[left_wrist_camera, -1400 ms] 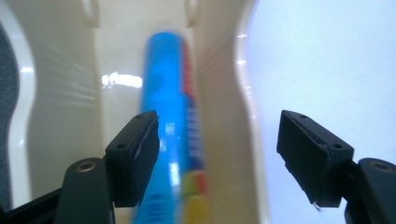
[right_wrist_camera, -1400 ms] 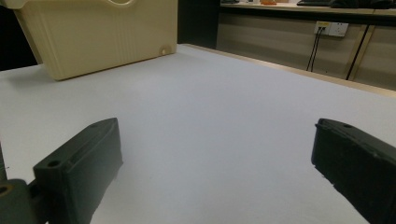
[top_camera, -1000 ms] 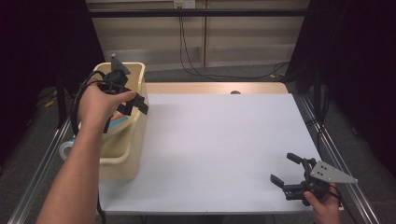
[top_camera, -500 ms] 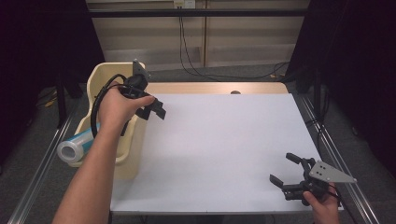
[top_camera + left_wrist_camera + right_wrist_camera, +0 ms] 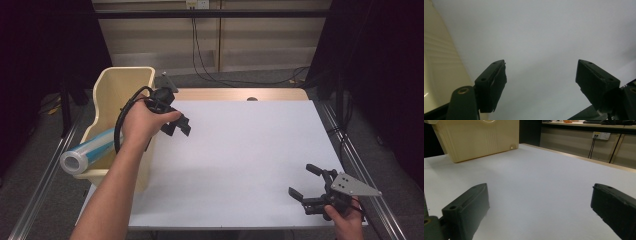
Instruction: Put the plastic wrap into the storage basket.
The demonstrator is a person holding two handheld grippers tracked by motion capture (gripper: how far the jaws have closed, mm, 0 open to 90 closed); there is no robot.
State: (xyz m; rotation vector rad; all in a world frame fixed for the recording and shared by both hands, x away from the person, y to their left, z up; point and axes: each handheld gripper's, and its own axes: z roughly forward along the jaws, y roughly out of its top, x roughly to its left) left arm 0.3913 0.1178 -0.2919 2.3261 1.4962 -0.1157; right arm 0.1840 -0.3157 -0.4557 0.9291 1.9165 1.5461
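My left gripper (image 5: 177, 129) hovers over the white table (image 5: 250, 150), just right of a cream plastic bin (image 5: 125, 80). Its jaws have just been opening, and the left gripper view shows them (image 5: 541, 67) apart with nothing between, the bin wall (image 5: 436, 62) at the left. A roll of clear film with blue print (image 5: 90, 150) lies slanted in the bin, one end poking over the near rim. My right gripper (image 5: 304, 181) rests low at the table's near right corner, wide open and empty; in its own view the jaws (image 5: 539, 195) face the bin (image 5: 479, 137) across the table.
Metal rails run along both sides of the table (image 5: 350, 150). A wooden strip (image 5: 240, 94) edges the far side, with cables and a wall socket (image 5: 196, 4) behind. Dark curtains close in left and right.
My left hand has moved right and slightly down, from over the bin to above the table beside it, baring the roll in the bin. The right gripper has kept still.
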